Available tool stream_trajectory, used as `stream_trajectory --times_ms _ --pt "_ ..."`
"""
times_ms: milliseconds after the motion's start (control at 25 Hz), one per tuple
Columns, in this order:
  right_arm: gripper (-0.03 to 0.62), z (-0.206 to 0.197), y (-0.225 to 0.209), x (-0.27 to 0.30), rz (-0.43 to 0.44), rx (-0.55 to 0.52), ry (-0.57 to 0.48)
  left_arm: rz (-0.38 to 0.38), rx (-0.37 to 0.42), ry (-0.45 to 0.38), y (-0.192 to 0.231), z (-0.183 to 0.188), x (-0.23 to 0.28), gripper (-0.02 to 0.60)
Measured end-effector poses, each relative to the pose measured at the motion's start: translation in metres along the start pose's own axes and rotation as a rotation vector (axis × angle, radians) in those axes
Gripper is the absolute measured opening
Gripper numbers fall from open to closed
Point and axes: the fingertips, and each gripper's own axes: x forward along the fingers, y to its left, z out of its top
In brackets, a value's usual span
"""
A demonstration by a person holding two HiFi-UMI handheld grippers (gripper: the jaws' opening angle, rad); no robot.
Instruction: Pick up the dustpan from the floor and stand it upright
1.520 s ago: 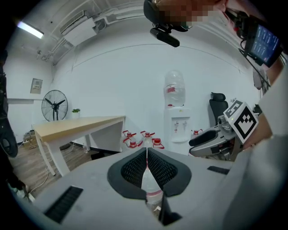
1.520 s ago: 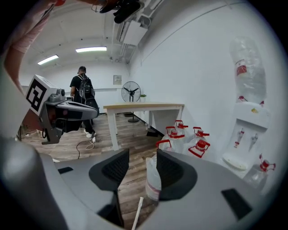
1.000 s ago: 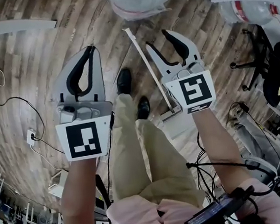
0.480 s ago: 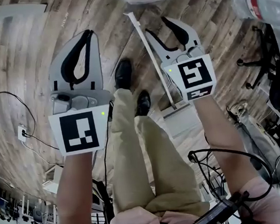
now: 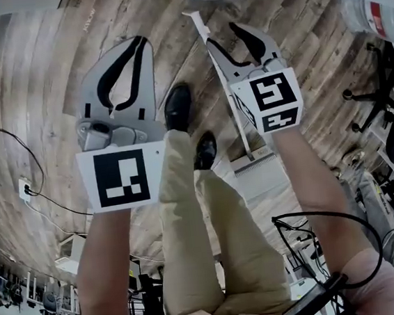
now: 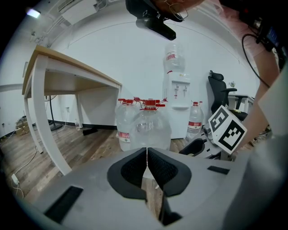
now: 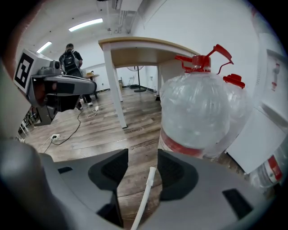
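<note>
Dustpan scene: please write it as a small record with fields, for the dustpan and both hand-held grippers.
dustpan: lies flat on the wooden floor
left hand-held gripper: jaws together, holding nothing
right hand-held gripper: jaws apart above the end of the long white handle, not touching it
task state: dustpan not yet picked up

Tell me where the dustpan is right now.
Head view, right side: the dustpan lies on the wooden floor beside the person's shoes, below the right gripper, its white handle pointing toward the water bottles.
</note>
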Motion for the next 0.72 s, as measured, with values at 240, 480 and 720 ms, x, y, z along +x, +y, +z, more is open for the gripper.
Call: stream_trajectory --times_ms 240,480,720 --pt "0.21 -0.029 -0.006 0.033 -0.003 0.007 0.057 0.011 -0.004 0.004 0.004 -0.018 0.012 0.015" --pt "0.215 -0.051 -0.005 0.062 0.014 -0.003 0.105 0.023 -0.005 0.005 0.016 -0.027 0.023 0.015" --pt "0.216 -0.059 -0.006 0.083 0.013 -0.004 0.126 0.011 -0.002 0.006 0.025 -0.043 0.034 0.015"
